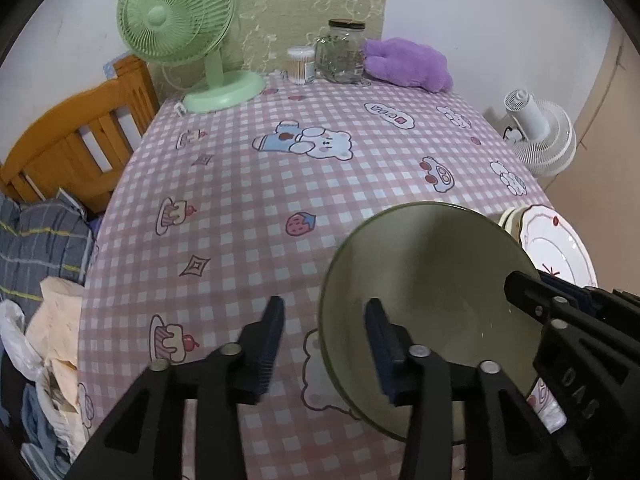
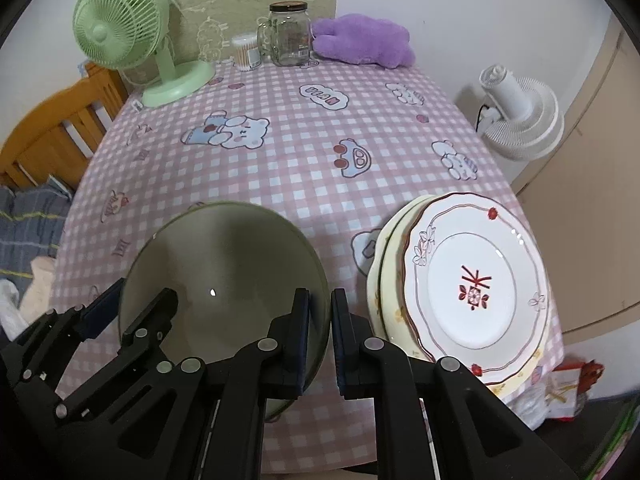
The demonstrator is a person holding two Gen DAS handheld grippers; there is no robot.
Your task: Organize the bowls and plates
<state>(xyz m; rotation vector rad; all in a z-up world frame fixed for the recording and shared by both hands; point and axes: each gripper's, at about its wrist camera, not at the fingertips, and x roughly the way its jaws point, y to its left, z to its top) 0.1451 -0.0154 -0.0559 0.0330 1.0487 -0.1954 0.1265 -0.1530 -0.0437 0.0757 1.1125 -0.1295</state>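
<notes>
bowl: the olive-green bowl (image 2: pixel 224 280) sits near the front edge of the tabletop (image 2: pixel 304 152), just left of the plate stack, rim apart from it as far as I can tell.
plates: the stack (image 2: pixel 472 280) is at the front right corner, with the white flower-pattern plate on top and cream ones under it, overhanging the edge a bit.
left gripper (image 1: pixel 324 344): jaws spread across the bowl's left rim, one finger outside, one over the inside, no pad pressing on it.
right gripper (image 2: pixel 320 332): jaws nearly together but with a small gap; the right rim runs between them and I can't see either pad biting.
how I'd play it: looks like a set-down, so I'd open both fully and lift straight up so nothing drags the rim.
watch out: keep the right side clear of that overhanging stack.
</notes>
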